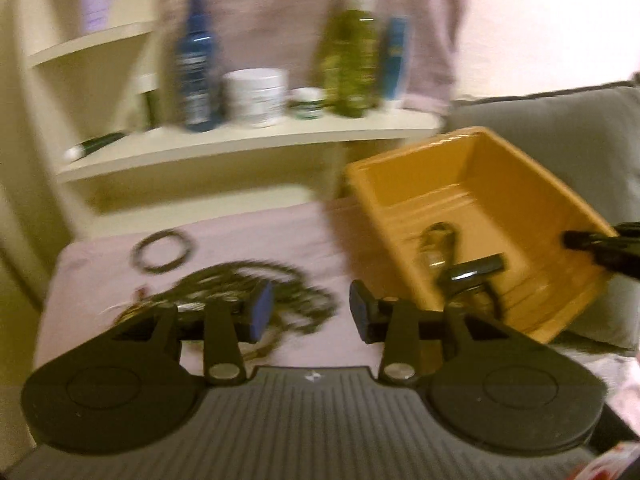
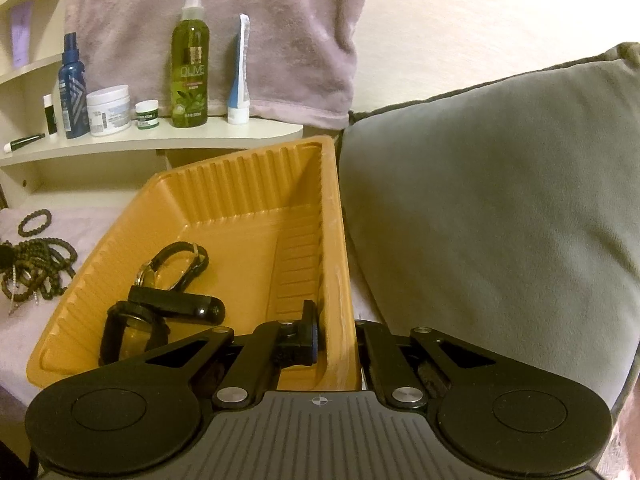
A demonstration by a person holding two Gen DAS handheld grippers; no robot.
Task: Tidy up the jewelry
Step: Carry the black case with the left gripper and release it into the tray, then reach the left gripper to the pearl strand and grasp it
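An orange plastic tray point(image 2: 240, 160) stands tilted on a lilac cloth point(image 1: 248, 232). My right gripper point(image 2: 335, 340) is shut on the tray's right wall, one finger inside and one outside. The same gripper point(image 1: 588, 242) shows at the right edge of the left wrist view. A watch with a black strap point(image 2: 176, 264) and another black watch point(image 2: 128, 328) lie in the tray. My left gripper point(image 1: 310, 316) is open with nothing between its blue pads point(image 1: 260, 316). It hangs over a heap of dark beaded necklaces point(image 1: 240, 284), left of the tray point(image 1: 492, 184). A beaded bracelet point(image 1: 162, 254) lies beyond the heap.
A cream shelf point(image 2: 160, 140) behind the cloth carries a blue bottle point(image 2: 74, 84), a white jar point(image 2: 108, 110), a green spray bottle point(image 2: 190, 68) and a tube point(image 2: 239, 76). A grey cushion point(image 2: 480, 200) rises right of the tray. A lilac towel point(image 2: 220, 20) hangs behind.
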